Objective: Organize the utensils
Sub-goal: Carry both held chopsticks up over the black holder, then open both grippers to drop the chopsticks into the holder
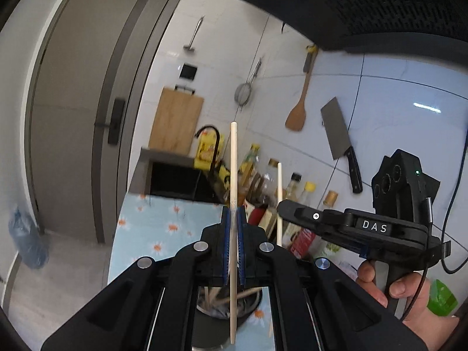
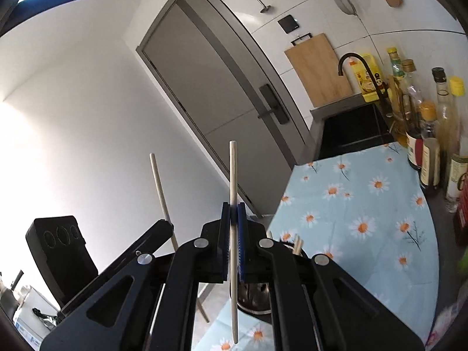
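Observation:
My left gripper is shut on a pale wooden chopstick held upright, its lower end hanging over a dark metal utensil pot that holds several chopsticks. My right gripper is shut on a second upright chopstick, above the same pot. In the left wrist view the right gripper shows at the right with its chopstick. In the right wrist view the left gripper's body and its chopstick show at the left.
A blue daisy-print cloth covers the counter. Several oil and sauce bottles stand along the wall beside a black sink and tap. A cutting board, strainer, wooden spatula and cleaver hang on the tiled wall. A grey door is at the left.

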Demonstrator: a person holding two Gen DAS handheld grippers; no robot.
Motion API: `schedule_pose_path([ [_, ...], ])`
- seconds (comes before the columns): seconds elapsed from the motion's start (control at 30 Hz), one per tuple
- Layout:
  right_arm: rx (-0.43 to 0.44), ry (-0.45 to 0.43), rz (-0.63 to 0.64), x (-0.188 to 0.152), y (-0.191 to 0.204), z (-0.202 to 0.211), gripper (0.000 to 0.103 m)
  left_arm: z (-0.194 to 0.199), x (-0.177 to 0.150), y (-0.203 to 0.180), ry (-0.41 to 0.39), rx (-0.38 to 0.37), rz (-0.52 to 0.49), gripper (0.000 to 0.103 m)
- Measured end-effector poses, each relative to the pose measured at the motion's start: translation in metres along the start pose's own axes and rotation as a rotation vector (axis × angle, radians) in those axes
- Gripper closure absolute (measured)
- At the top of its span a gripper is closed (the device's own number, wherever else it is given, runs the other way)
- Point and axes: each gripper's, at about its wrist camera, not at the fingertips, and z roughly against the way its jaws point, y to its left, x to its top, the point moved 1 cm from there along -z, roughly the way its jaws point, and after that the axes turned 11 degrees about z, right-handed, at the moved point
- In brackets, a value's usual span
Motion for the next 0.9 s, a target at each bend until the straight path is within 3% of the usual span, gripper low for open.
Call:
schedule_pose_path([
  [0.37,-0.045,-0.160,-0.038,0.004,-0.023,-0.009,0.097,-0.026,-0.003,0.007,-0.139,-0.018,0.013,0.099],
  [0.5,-0.078,-0.142,-0.020,-0.003,-0.027,-0.016,0.097,-0.034,-0.011,0.007,-0.139,0.008,-0.001,0.099],
  [0.83,-0.069,-0.065,-0.089,-0.024,-0.046,-0.030,0.096,-0.039,-0.024,0.006,-0.090,0.051,-0.029,0.098],
  [0.9,-0.072,-0.061,-0.091,-0.025,-0.046,-0.028,0.088,-0.038,-0.024,0.009,-0.091,0.062,-0.025,0.098],
])
